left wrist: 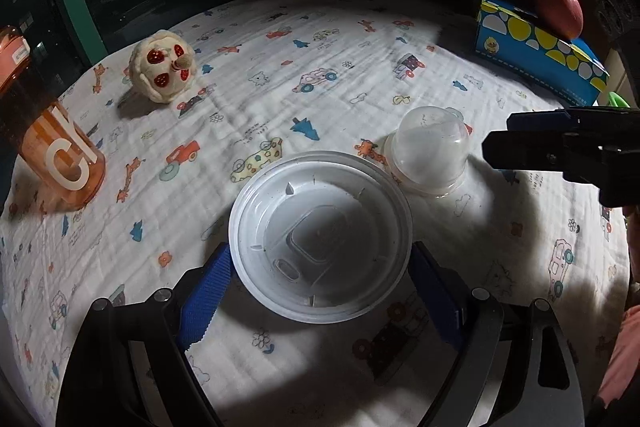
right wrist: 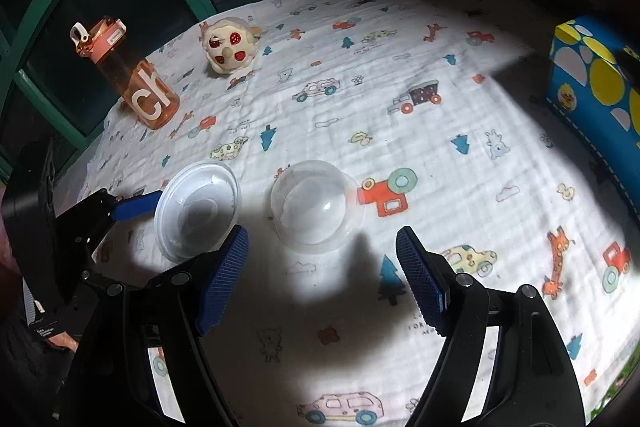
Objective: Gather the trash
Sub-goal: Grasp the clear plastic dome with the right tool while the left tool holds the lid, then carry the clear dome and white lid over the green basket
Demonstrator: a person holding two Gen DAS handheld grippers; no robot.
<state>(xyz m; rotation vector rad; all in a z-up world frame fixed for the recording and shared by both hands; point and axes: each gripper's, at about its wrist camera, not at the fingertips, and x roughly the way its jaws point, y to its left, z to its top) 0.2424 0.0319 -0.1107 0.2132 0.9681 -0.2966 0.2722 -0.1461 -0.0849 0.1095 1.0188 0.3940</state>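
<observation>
Left wrist view: your left hand-held gripper [left wrist: 320, 291] straddles the white plastic lid [left wrist: 320, 235], its pads at the rim on either side.

Your left jaws stand wide and look to be touching or just off the rim; I cannot tell whether they press yet, so close evenly on opposite edges and lift flat, since the thin lid may flex or pop out. Your right hand-held gripper [right wrist: 322, 279] is spread apart and empty, with the clear dome cup [right wrist: 316, 207] just ahead of its tips, mouth down on the printed cloth [right wrist: 440, 155]; centre on it before closing. Both pieces look empty. Far ahead to your left stands the orange bottle [right wrist: 136, 79]; its contents are unclear.
</observation>
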